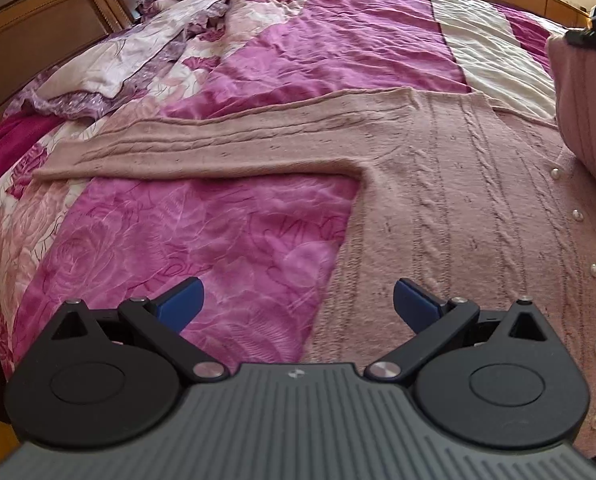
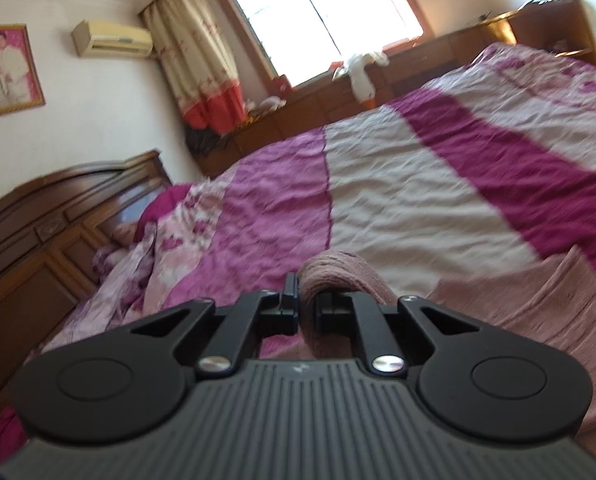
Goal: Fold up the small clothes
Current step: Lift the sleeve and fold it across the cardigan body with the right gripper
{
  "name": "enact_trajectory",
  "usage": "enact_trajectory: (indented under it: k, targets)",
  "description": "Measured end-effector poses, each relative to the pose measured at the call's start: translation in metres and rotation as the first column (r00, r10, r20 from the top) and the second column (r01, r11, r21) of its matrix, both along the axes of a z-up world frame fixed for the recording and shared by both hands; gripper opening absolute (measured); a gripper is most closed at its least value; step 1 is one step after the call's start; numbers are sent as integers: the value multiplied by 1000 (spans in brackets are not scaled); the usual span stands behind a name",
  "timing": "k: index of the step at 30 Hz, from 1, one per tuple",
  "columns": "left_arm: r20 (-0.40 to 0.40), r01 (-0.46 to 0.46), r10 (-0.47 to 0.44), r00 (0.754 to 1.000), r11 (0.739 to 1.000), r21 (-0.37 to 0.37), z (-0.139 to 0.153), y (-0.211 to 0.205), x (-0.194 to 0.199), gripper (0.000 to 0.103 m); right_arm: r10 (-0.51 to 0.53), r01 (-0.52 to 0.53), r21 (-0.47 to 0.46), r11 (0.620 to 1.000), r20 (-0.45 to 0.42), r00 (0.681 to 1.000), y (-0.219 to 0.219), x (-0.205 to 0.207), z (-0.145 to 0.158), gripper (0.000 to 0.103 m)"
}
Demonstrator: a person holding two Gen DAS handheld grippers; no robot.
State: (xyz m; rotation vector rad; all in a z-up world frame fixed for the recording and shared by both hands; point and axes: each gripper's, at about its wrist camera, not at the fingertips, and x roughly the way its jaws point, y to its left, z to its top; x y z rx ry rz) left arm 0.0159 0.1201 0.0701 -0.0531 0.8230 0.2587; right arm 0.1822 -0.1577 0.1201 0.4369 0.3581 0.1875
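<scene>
A pink knitted cardigan [image 1: 457,200] lies spread on the bed [image 1: 337,40], buttons along its front, one sleeve [image 1: 186,148] stretched flat across the flowered quilt. The left tongs [image 1: 298,304] hover wide apart and empty above the cardigan's side edge. The right tongs [image 2: 306,304] are clamped on a fold of the knit, lifting the other side of the garment clear of the bed.

To fold well, the raised part should probably be carried across toward the button line and laid down smoothly, while the left tongs stand ready to pin the body or take the outstretched sleeve.

The right wrist view is blurred, so whether a sleeve or a front panel is pinched cannot be told. The cardigan's hem and far shoulder are cut off.
</scene>
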Motion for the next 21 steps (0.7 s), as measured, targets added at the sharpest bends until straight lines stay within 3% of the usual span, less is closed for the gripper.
enact_trajectory:
  k: [10,21]
  targets:
    - [-6,-23,23,1000,999,-35,-10,16,-3,103,88,-103,-130,986,-117,989,51,7,-56,11]
    - [-8,-34,33,999,998,-55,-15,24,-4,103,164,-200,-126,972,-250,954,77,8,-92,17]
